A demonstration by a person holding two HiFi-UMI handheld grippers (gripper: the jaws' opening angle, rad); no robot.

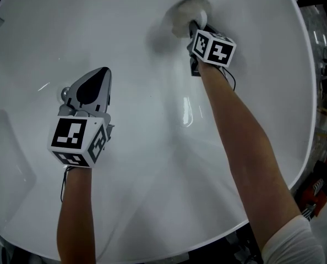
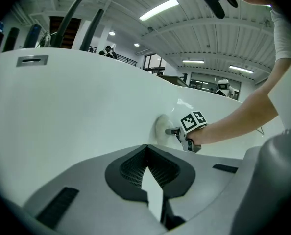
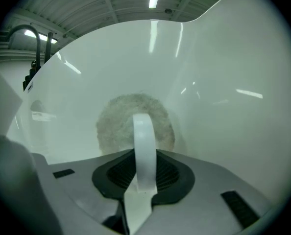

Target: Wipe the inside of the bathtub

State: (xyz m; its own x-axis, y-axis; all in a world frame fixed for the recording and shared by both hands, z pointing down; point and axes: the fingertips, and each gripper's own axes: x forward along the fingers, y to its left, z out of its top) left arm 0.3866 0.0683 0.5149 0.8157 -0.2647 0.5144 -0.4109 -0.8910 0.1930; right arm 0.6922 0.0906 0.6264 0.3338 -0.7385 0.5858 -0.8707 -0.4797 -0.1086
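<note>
Bathtub (image 1: 53, 32): white and glossy, it filled almost the whole head view, its curved inside lying beneath both grippers.
Right arm (image 1: 246, 142): bare, it stretched across the tub towards the far wall.
Left gripper (image 1: 100, 73): held over the tub's inside, nearer the person. The fingers were together at their tips with nothing between them.
Right gripper (image 1: 194, 26): at the far wall, fingers clamped on the pad's strap.
Wiping pad (image 1: 185, 11): round, fluffy and off-white, pressed against the inside wall just beyond the right gripper.
Strap (image 3: 144, 136): a white band arching from the pad into the fingers.
Metal knob (image 1: 66, 94): small and shiny, just beside the left gripper.
</note>
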